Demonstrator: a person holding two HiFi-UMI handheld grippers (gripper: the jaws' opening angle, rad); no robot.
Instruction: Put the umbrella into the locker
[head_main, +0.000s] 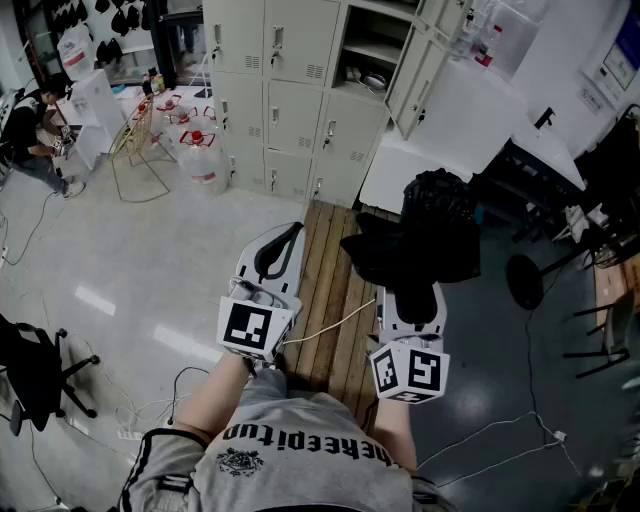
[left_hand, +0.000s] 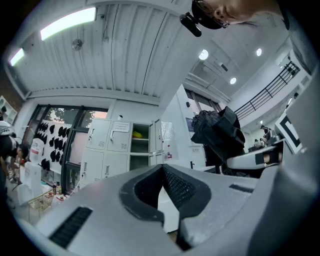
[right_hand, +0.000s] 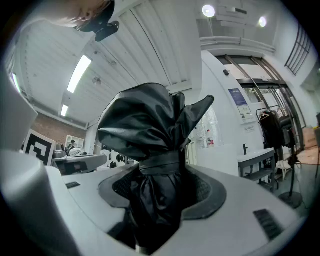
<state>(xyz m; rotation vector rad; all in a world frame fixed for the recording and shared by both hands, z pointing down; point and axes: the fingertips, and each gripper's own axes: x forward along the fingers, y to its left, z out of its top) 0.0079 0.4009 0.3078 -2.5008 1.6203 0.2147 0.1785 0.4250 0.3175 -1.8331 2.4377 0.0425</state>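
A black folded umbrella (head_main: 420, 235) with a strap round its bunched cloth stands up from my right gripper (head_main: 408, 292), whose jaws are shut on its lower part (right_hand: 150, 200). In the left gripper view the umbrella (left_hand: 217, 131) shows at the right. My left gripper (head_main: 290, 232) is beside it on the left, its jaws shut tip to tip with nothing between them (left_hand: 161, 167). Ahead stands a bank of grey lockers (head_main: 290, 110); one upper compartment (head_main: 372, 50) is open, its door (head_main: 412, 72) swung to the right. Both grippers are well short of the lockers.
I stand on a strip of wooden planks (head_main: 330, 300) that runs toward the lockers. Water jugs (head_main: 200, 150) and a wire rack sit at the lockers' left. A seated person (head_main: 25, 120) is far left, an office chair (head_main: 30, 370) near left, a white table (head_main: 450, 130) right. Cables cross the floor.
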